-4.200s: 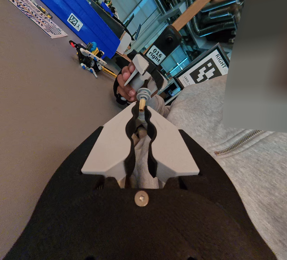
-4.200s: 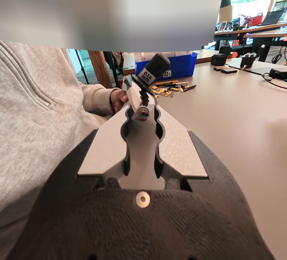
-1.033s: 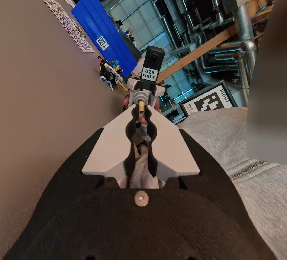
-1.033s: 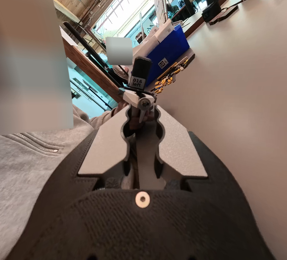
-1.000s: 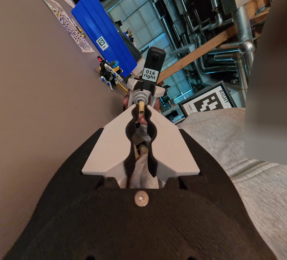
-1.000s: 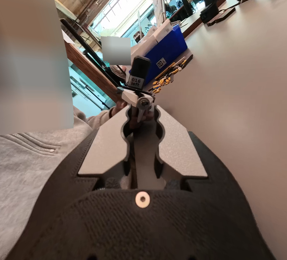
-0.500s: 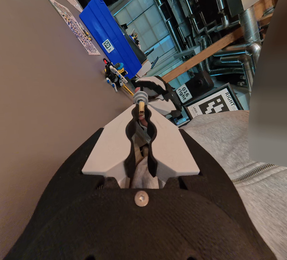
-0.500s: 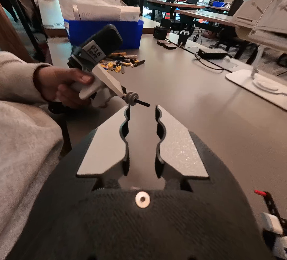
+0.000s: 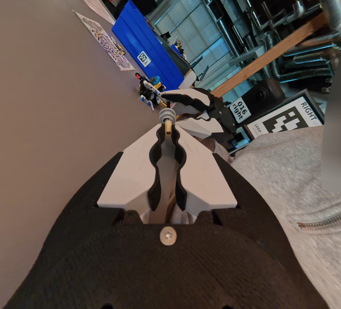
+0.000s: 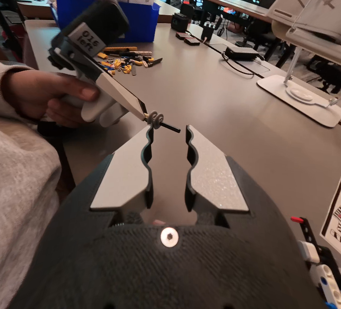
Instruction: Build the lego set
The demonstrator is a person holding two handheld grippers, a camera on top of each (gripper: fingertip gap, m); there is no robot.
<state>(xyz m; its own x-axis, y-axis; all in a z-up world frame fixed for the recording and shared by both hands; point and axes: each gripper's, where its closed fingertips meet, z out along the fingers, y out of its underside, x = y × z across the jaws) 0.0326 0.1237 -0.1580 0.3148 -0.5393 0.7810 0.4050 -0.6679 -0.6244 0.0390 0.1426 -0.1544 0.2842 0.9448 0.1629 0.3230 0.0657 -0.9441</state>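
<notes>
Left wrist view: the left gripper [image 9: 167, 128] has its fingers [image 9: 140, 167] nearly closed, pinching the tan end of a small axle piece [image 9: 167, 117] at their very tips. The piece carries two grey pulley discs just beyond the tips, and it is held in the air above the grey desk [image 9: 55, 115]. Past it, the right gripper [image 9: 168, 101] reaches in from the right, tilted on its side with its two fingers spread apart and nothing between them. Behind that gripper a partly built lego model [image 9: 150, 90] stands on the desk, just in front of a blue bin [image 9: 145, 52], with a printed sheet [image 9: 108, 45] lying farther back.

Right wrist view: the right gripper [image 10: 168, 128] has its fingers [image 10: 125, 170] held wide apart and empty. The left gripper [image 10: 145, 115] comes in from the left, gripped in a person's hand [image 10: 46, 95] and angled downward to the right. The axle piece [image 10: 159, 120] sticks out from its tip, its black shaft pointing into the gap just above the right gripper's fingertips without touching them. Loose lego parts [image 10: 127, 61] lie scattered on the desk [image 10: 212, 106] before the blue bin [image 10: 140, 21]. The lego model [image 10: 317, 255] shows at the lower right edge.
</notes>
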